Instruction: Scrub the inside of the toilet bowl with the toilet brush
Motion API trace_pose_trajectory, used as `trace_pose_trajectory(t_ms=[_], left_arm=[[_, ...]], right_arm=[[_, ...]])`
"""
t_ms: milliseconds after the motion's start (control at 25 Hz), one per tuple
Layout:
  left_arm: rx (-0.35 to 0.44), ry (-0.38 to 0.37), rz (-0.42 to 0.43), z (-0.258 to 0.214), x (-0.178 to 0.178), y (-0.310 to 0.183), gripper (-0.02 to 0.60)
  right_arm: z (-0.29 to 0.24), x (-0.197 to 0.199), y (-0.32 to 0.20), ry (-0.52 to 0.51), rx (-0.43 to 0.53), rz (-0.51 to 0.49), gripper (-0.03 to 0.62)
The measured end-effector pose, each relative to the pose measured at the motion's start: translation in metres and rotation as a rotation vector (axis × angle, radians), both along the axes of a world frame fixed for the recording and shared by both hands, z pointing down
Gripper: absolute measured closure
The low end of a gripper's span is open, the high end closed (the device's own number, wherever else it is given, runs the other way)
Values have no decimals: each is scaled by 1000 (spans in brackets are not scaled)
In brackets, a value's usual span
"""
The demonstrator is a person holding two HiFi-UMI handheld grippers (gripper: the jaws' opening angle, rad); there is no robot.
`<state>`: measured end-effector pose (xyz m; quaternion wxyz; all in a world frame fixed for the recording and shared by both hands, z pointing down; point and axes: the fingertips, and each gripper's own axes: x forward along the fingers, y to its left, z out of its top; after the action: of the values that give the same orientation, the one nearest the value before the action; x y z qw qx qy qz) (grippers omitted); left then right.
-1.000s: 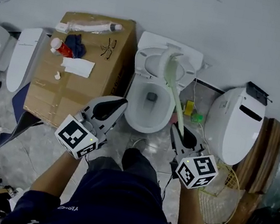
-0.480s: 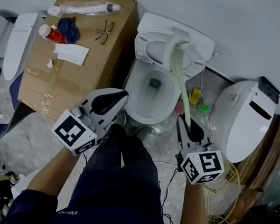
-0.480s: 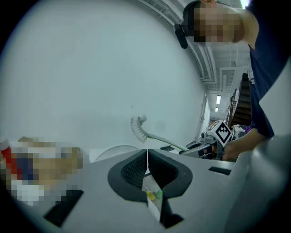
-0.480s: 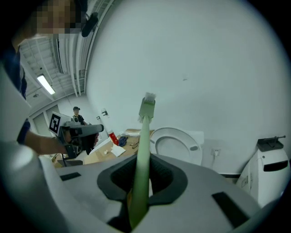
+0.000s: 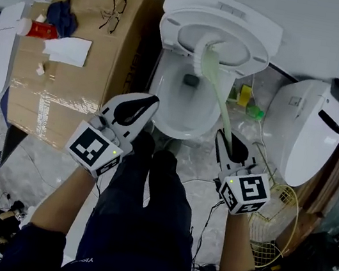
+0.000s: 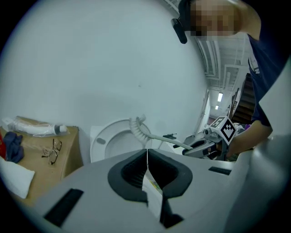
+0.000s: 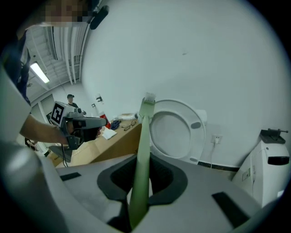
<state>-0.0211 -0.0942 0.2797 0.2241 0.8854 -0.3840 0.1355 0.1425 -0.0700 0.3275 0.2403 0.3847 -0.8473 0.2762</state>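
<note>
The white toilet bowl (image 5: 172,114) stands open, its lid (image 5: 221,32) raised against the wall. My right gripper (image 5: 225,139) is shut on the pale green handle of the toilet brush (image 5: 218,98). The brush head (image 5: 204,58) is in front of the raised lid, above the back of the bowl. The right gripper view looks along the handle (image 7: 141,173) to the head (image 7: 148,101) and the lid (image 7: 175,129). My left gripper (image 5: 149,101) is shut with nothing in it, at the bowl's front left rim. In the left gripper view the jaws (image 6: 147,154) touch, with the brush head (image 6: 137,127) beyond them.
A cardboard box (image 5: 67,88) left of the toilet carries glasses (image 5: 113,14), a blue cloth, a red can and white paper. A second white toilet (image 5: 312,137) stands at the right, with a wire basket (image 5: 273,231) below it. The person's dark-trousered legs (image 5: 144,205) face the bowl.
The view has shifted, so the toilet now sits higher and larger in the frame. The brush stays in my right gripper, its head by the lid. The left gripper stays shut.
</note>
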Motion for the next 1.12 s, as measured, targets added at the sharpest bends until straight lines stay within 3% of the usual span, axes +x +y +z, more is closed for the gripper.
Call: trace_pose_trajectory(t_ms=[440, 880, 1120], left_arm=[[-128, -31, 51, 142, -5, -3, 549], [-225, -33, 73, 231, -9, 5, 549], [-261, -12, 60, 259, -10, 8, 549]], right_arm=[[157, -20, 7, 87, -154, 4, 539], [259, -31, 23, 147, -268, -20, 539], [312, -29, 31, 230, -337, -54, 539]])
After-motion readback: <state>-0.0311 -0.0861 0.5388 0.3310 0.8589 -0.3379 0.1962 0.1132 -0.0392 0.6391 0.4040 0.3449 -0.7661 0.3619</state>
